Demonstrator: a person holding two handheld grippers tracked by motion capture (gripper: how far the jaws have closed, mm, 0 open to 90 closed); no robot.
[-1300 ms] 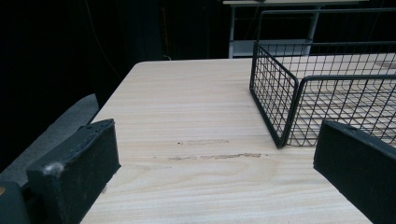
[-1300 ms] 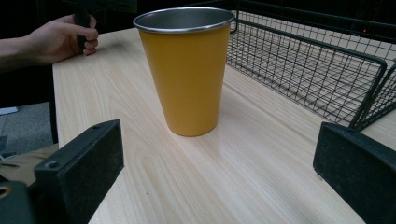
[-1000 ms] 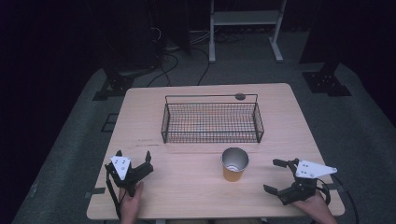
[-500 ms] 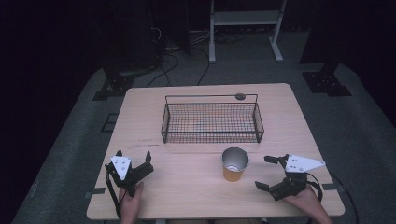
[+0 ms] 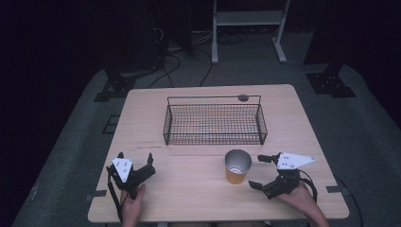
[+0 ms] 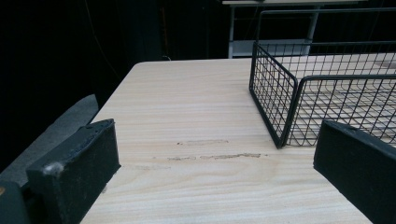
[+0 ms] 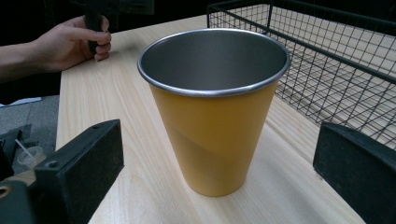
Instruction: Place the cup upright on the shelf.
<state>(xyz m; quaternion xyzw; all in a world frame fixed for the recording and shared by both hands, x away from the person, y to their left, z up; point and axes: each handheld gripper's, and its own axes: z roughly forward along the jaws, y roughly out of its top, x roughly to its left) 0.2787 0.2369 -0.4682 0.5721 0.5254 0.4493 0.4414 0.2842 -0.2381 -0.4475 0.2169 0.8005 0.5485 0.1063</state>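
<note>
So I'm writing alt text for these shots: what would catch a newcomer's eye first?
Most striking is the orange cup with its shiny metal inside, upright near the table's front edge, right before the open right gripper, which faces it without touching. Behind the cup stands an empty black wire basket at the middle of the pale wooden table. The left gripper, also open, rests at the front left corner.

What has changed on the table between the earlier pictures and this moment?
The right tongs moved left toward the orange cup, jaws open on either side of its path, not touching it. Nothing was taken hold of or let go. The left tongs, the cup and the wire basket stayed as they were.
</note>
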